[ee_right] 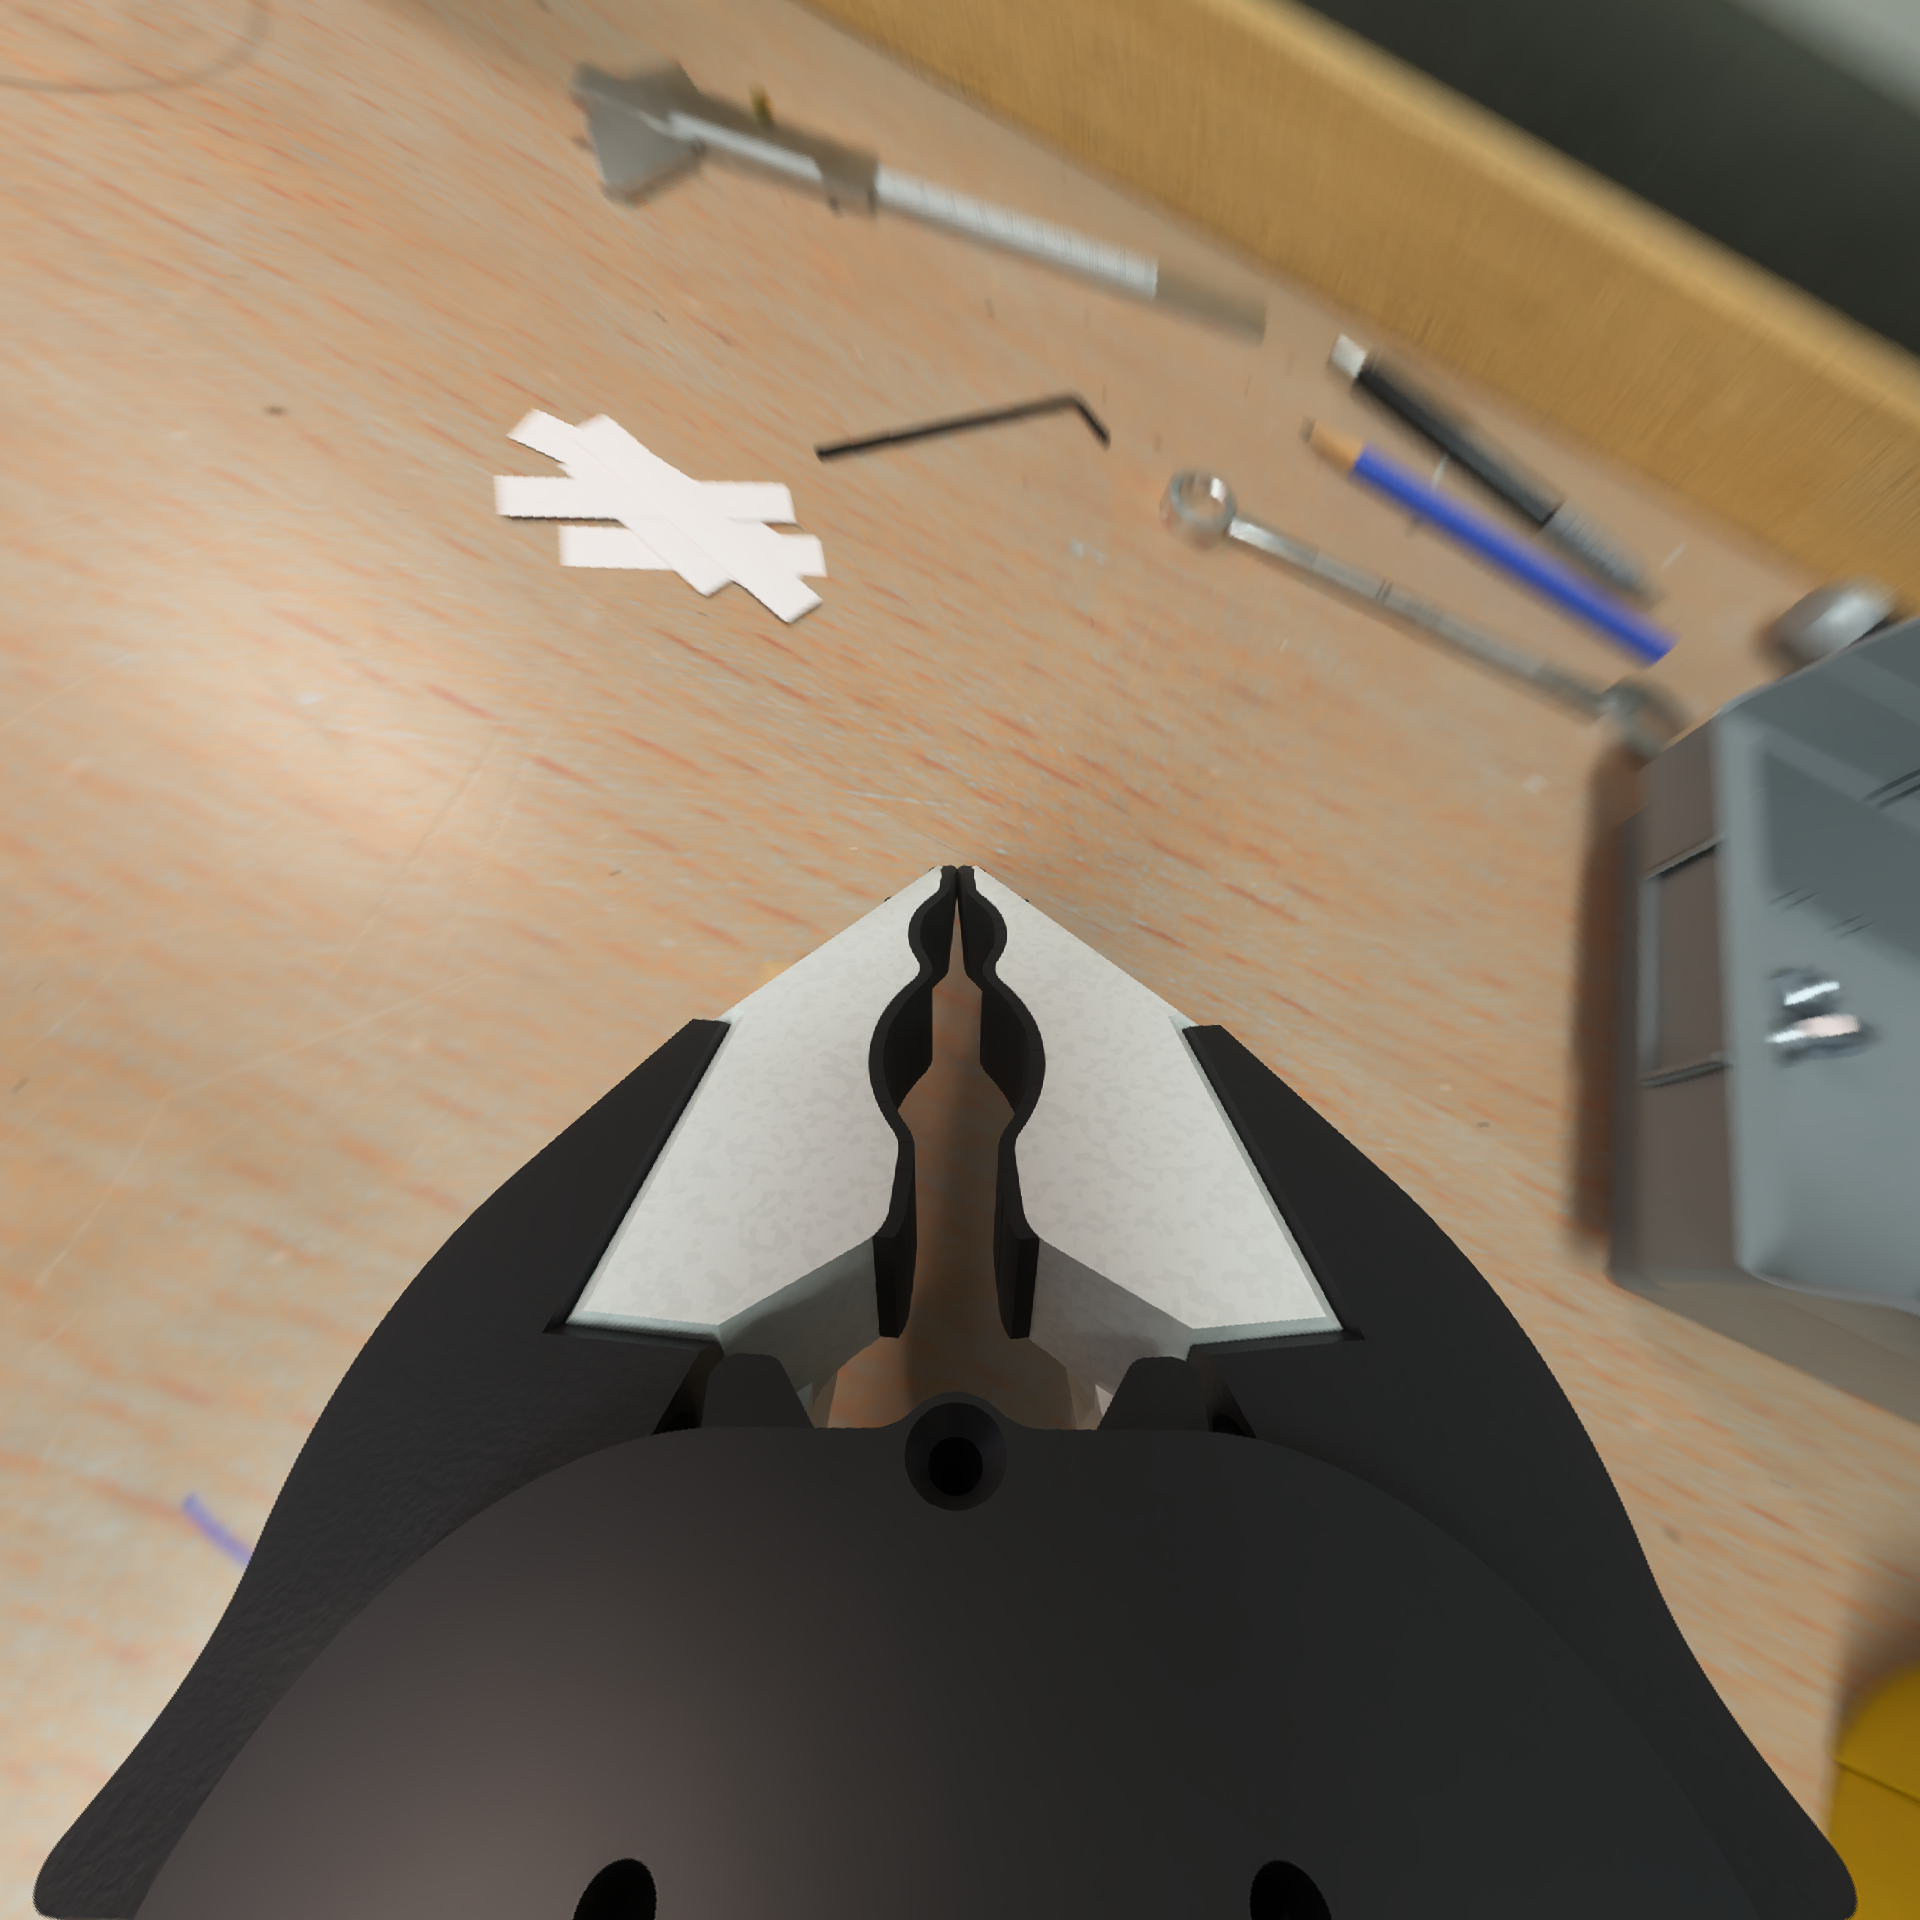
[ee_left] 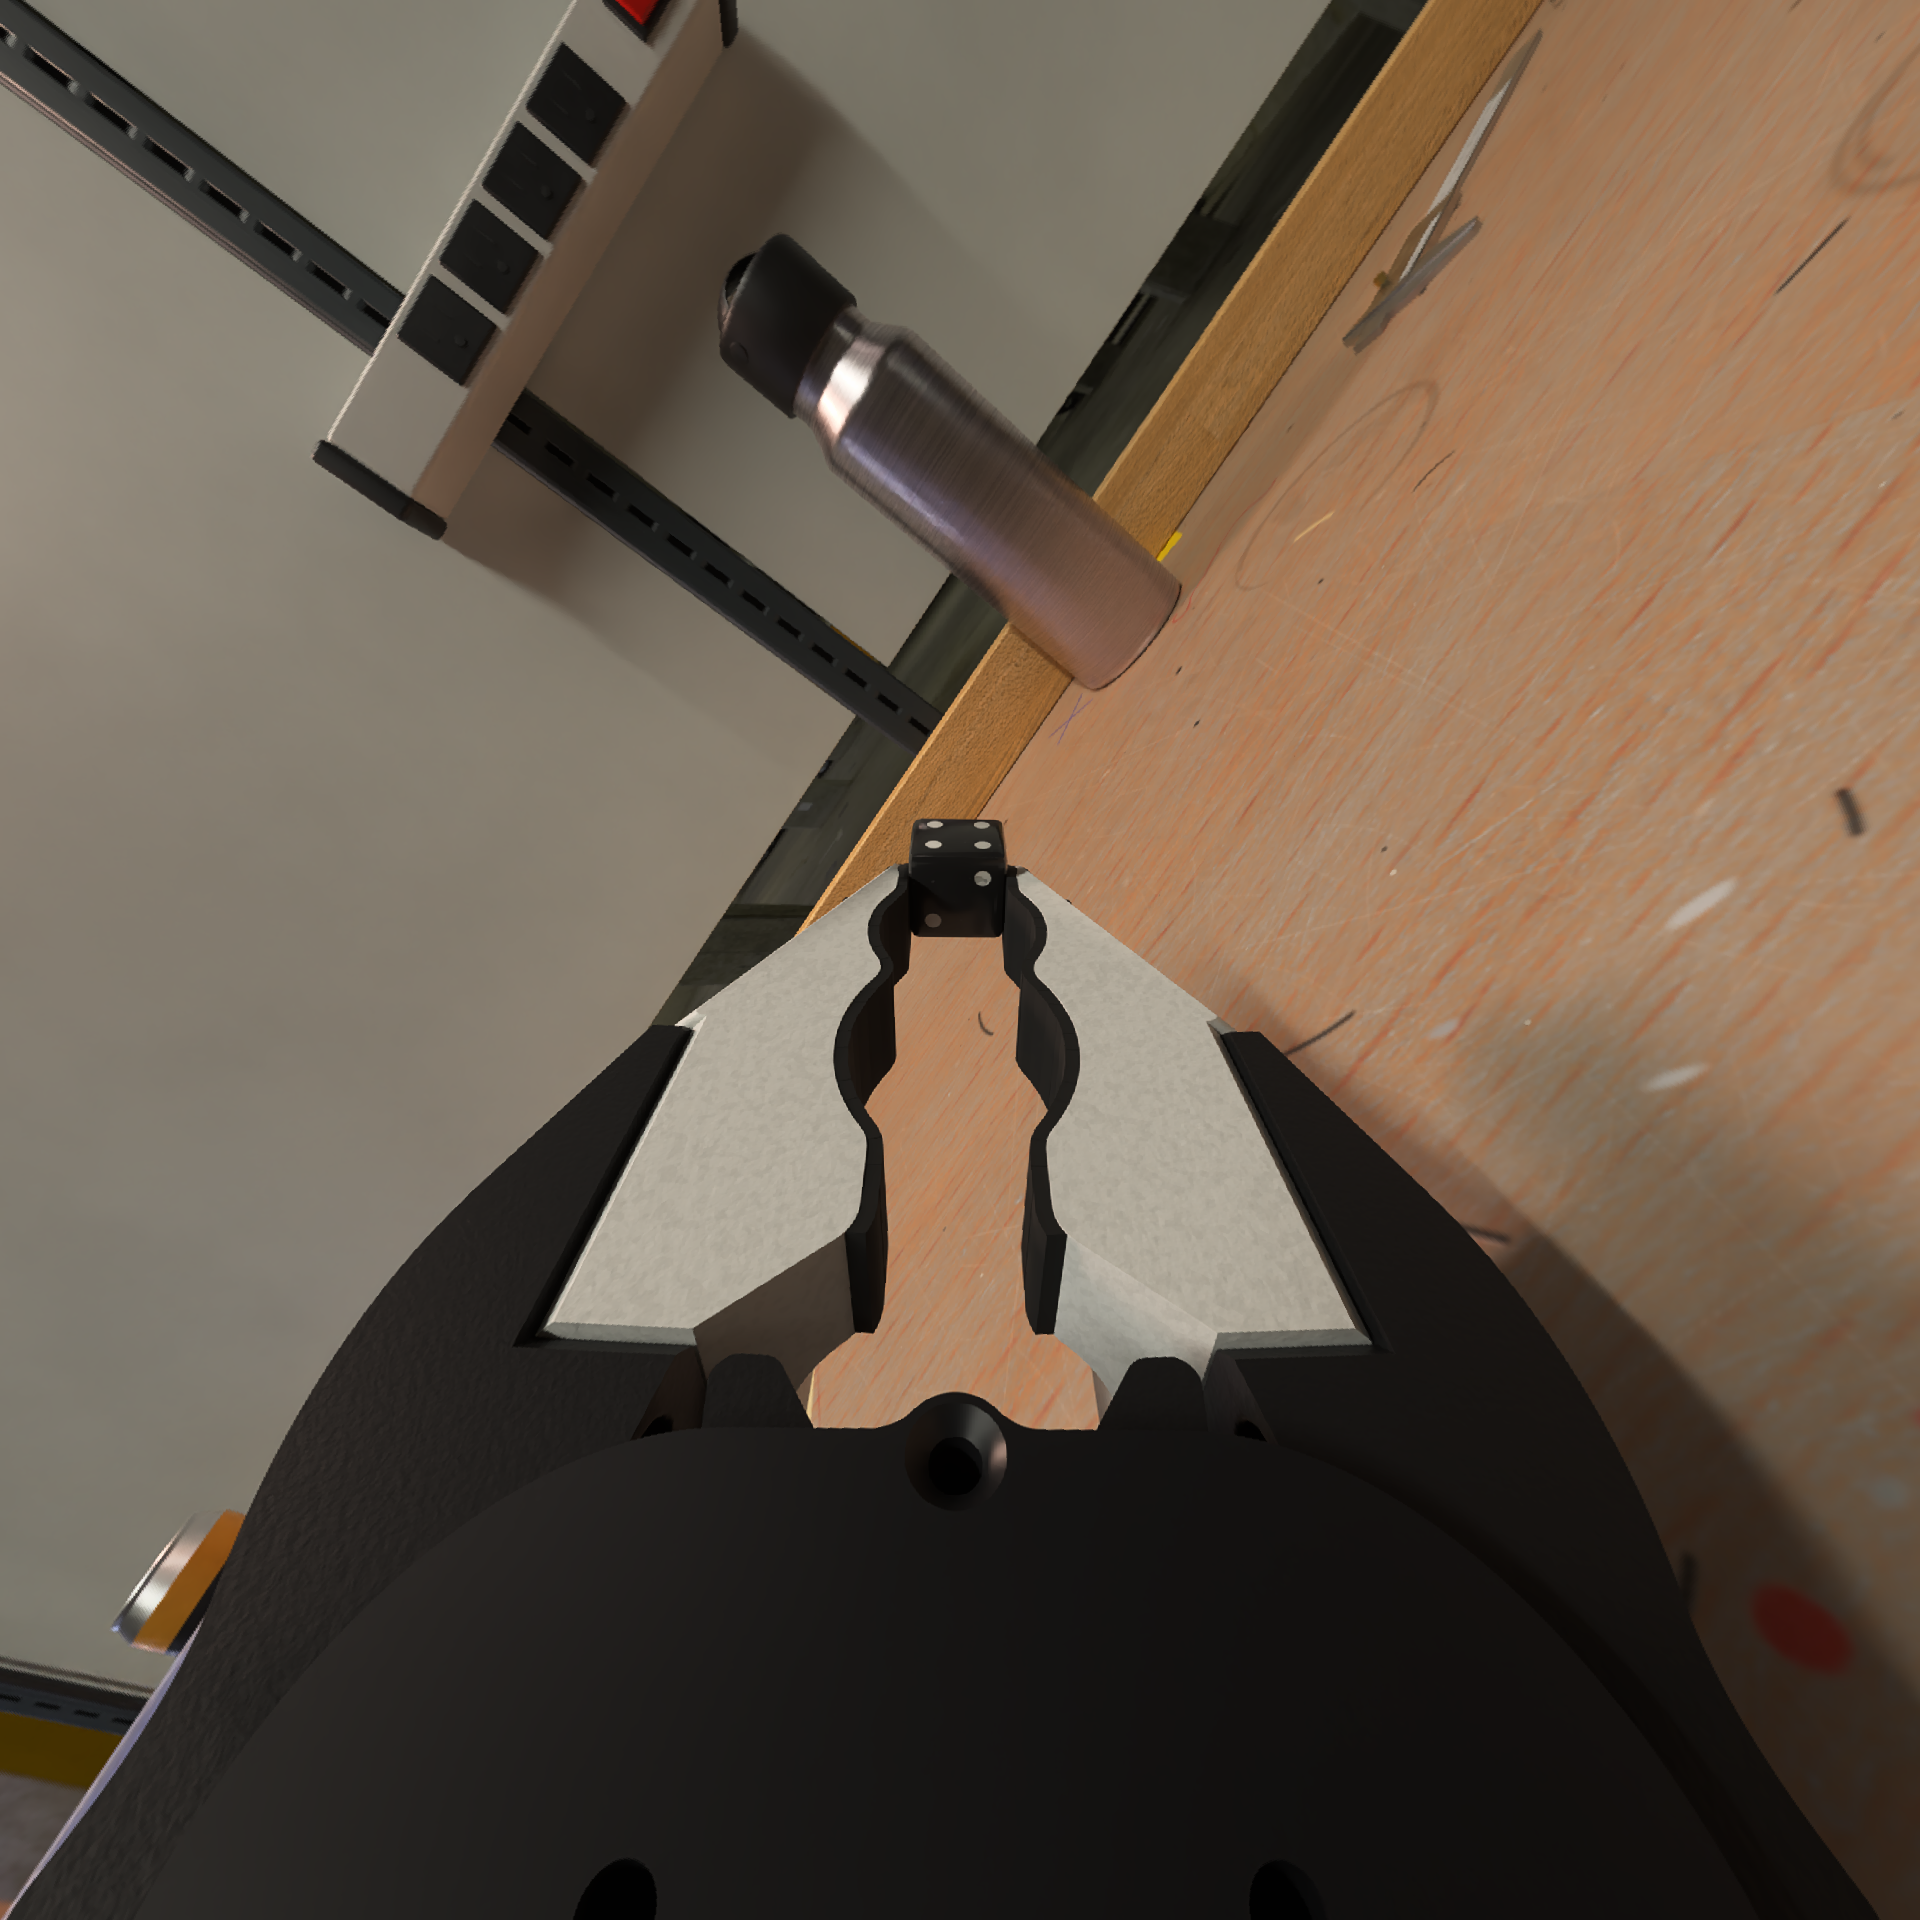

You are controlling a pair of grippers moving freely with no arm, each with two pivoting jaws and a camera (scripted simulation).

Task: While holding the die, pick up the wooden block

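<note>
In the left wrist view my left gripper (ee_left: pixel 957 883) is shut on a small black die with white pips (ee_left: pixel 957 878), pinched between the fingertips and held above the wooden tabletop (ee_left: pixel 1507 831). In the right wrist view my right gripper (ee_right: pixel 957 878) is shut and empty, its tips together above the tabletop (ee_right: pixel 312 831). No wooden block shows in either view.
A steel bottle with a black cap (ee_left: pixel 935 447) stands by the table's raised edge (ee_left: pixel 1195 436), with a power strip (ee_left: pixel 509 239) on the wall beyond. The right wrist view shows white tape strips (ee_right: pixel 665 514), a hex key (ee_right: pixel 966 426), a spanner (ee_right: pixel 1392 592), a caliper (ee_right: pixel 914 192), pens (ee_right: pixel 1496 540) and a grey box (ee_right: pixel 1787 987).
</note>
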